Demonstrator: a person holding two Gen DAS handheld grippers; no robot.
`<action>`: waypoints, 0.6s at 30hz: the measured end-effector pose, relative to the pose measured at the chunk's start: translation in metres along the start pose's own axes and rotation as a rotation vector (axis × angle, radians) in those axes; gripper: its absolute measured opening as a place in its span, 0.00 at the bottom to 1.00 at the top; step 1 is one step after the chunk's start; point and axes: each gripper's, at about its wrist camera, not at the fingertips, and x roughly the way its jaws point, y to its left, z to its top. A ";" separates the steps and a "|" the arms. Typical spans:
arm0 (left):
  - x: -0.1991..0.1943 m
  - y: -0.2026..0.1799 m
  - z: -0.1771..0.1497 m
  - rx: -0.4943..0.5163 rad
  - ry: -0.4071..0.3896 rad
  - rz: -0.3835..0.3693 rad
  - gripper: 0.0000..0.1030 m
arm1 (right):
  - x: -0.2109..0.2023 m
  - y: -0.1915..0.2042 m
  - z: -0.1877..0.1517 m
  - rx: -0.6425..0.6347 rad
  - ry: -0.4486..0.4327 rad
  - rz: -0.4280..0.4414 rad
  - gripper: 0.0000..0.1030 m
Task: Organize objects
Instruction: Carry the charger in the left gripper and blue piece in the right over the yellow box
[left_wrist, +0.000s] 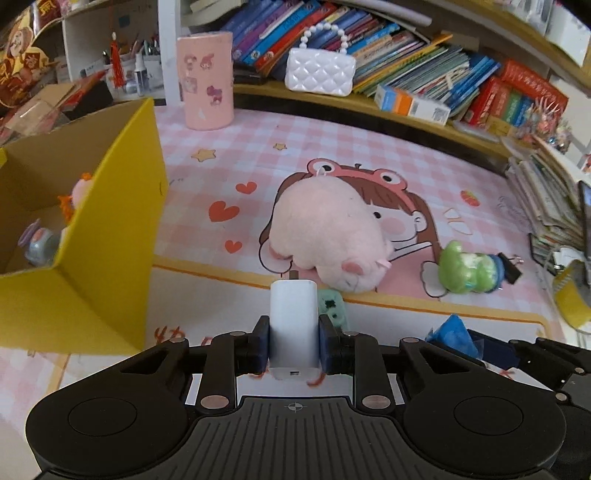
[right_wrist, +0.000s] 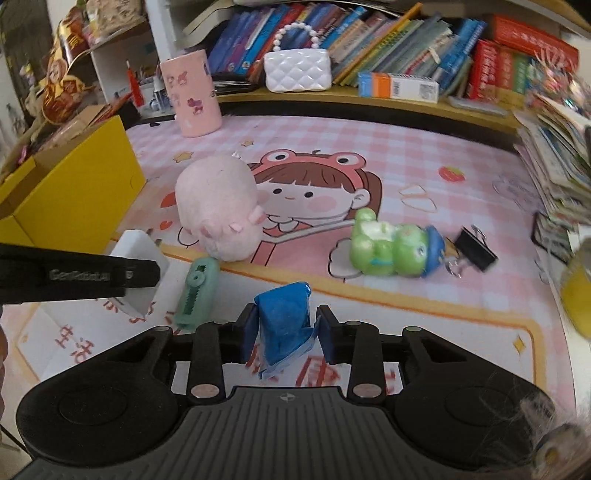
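Left gripper is clamped on a white charger plug, both pads pressed to its sides. Right gripper has its fingers around a crumpled blue wrapper; whether both pads press it I cannot tell. Just beyond lies a mint-green correction tape, then the pink plush and green frog figure on the mat. Yellow box stands left.

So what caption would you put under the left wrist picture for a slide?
Left tool clamps a white charger beside the yellow box, pink plush ahead on the mat.
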 end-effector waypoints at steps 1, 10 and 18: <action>-0.006 0.002 -0.003 -0.010 -0.003 -0.006 0.23 | -0.004 0.000 -0.001 0.008 0.003 0.003 0.31; -0.041 0.022 -0.034 -0.096 -0.003 -0.042 0.23 | -0.031 0.017 -0.017 0.014 0.015 0.021 0.31; -0.062 0.045 -0.059 -0.102 -0.011 -0.076 0.23 | -0.046 0.052 -0.034 -0.033 0.025 0.013 0.31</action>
